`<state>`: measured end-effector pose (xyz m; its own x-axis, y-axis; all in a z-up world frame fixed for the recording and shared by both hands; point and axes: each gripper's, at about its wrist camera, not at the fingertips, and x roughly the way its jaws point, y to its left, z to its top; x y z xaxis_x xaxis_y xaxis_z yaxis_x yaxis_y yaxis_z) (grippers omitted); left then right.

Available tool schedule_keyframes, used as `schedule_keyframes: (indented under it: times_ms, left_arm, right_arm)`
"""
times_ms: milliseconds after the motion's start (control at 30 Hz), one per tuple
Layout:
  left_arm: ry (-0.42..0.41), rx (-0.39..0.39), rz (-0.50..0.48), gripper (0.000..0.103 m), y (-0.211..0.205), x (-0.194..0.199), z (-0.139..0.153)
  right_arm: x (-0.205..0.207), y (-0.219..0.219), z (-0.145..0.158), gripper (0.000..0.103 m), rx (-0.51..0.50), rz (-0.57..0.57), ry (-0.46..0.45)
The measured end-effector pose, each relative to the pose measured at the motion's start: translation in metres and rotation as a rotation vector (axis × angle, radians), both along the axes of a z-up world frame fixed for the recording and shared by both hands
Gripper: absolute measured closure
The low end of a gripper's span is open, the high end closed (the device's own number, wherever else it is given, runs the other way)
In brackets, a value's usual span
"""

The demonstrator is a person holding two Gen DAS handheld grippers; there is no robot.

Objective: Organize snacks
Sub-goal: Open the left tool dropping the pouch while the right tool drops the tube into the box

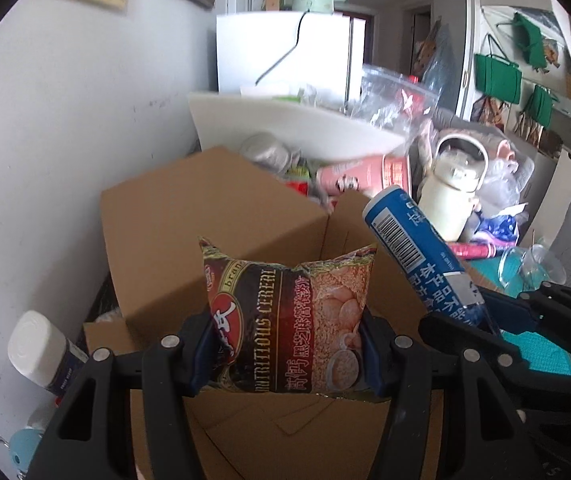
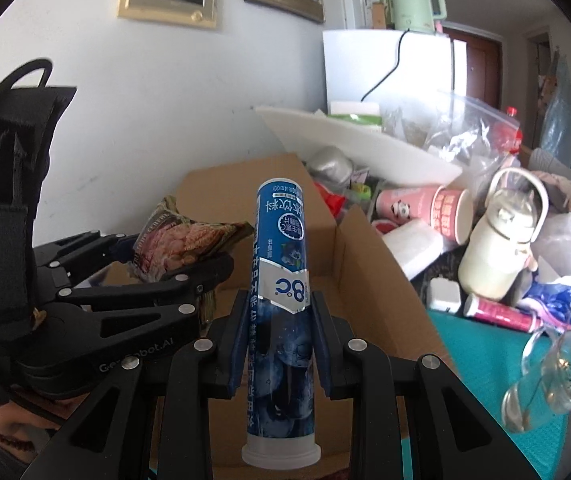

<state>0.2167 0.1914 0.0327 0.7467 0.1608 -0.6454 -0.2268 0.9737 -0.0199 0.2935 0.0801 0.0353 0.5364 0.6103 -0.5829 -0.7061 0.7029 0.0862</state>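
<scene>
My left gripper is shut on a brown and orange cereal packet, held above the open cardboard box. My right gripper is shut on a blue blueberry tube with a white cap at its near end, also above the box. In the right wrist view the left gripper sits to the left with the packet. In the left wrist view the tube and right gripper are at the right.
A clutter pile lies behind and right of the box: pink paper cup, cream bottle with handle, plastic bags, red tube, clear glass on teal cloth. White bottle stands at left by the wall.
</scene>
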Motion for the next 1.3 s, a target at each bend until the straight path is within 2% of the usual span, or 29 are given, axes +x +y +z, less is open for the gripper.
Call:
schedule_keyframes:
  times_ms: [233, 433, 567, 700, 800, 933, 1300]
  left_arm:
    - [0.118, -0.019, 0.039, 0.046, 0.009, 0.012, -0.022]
    - [0.201, -0.01, 0.048, 0.046, 0.008, 0.022, -0.04]
    - [0.256, -0.051, 0.042, 0.045, 0.007, 0.029, -0.05]
    - [0.264, -0.054, 0.07, 0.041, 0.009, 0.03, -0.051]
    - [0.26, -0.025, 0.083, 0.034, 0.006, 0.027, -0.047]
    - [0.217, 0.025, 0.096, 0.027, 0.001, 0.021, -0.034]
    - [0.1, 0.013, 0.041, 0.026, -0.015, -0.006, 0.004]
  right_arm:
    - [0.02, 0.008, -0.031, 0.075, -0.051, -0.013, 0.101]
    - [0.023, 0.012, -0.043, 0.075, -0.098, -0.03, 0.12]
    - [0.026, 0.013, -0.048, 0.074, -0.133, -0.057, 0.122]
    - [0.029, 0.01, -0.047, 0.071, -0.128, -0.066, 0.133]
    - [0.026, 0.009, -0.044, 0.059, -0.138, -0.081, 0.116]
    - [0.025, 0.005, -0.039, 0.057, -0.131, -0.095, 0.112]
    - [0.013, -0.02, -0.012, 0.054, -0.082, -0.13, 0.082]
